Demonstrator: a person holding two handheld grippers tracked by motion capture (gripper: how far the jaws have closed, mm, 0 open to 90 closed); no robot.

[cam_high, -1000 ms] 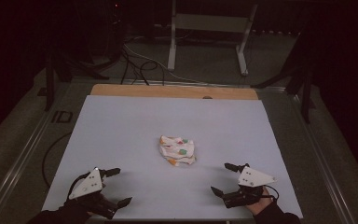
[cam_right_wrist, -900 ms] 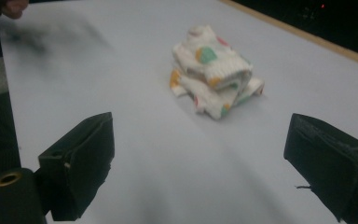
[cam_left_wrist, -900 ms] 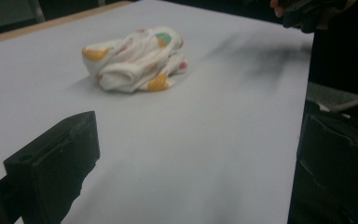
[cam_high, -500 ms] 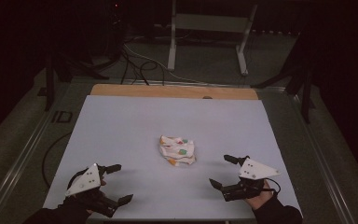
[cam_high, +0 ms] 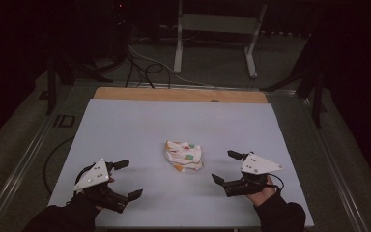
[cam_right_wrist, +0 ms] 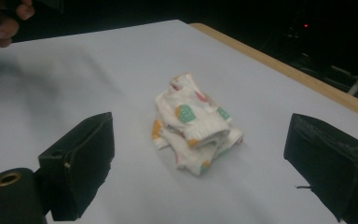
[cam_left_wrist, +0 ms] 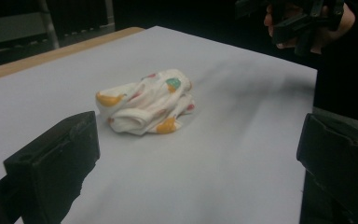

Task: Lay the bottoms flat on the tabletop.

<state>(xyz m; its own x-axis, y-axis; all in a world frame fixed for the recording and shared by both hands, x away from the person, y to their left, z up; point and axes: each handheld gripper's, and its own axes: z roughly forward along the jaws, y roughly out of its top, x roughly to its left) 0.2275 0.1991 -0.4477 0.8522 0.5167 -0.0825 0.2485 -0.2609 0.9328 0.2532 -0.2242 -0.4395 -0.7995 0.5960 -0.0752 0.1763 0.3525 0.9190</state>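
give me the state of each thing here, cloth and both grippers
cloth: crumpled in a loose bundle, lying on the white table, touched by neither gripper
left gripper: open, jaws wide apart, off to the cloth's left, holding nothing
right gripper: open, jaws wide apart, off to the cloth's right, holding nothing

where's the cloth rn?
The crumpled patterned cloth lies mid-table in the high view, between the open left gripper and right gripper, touching neither.
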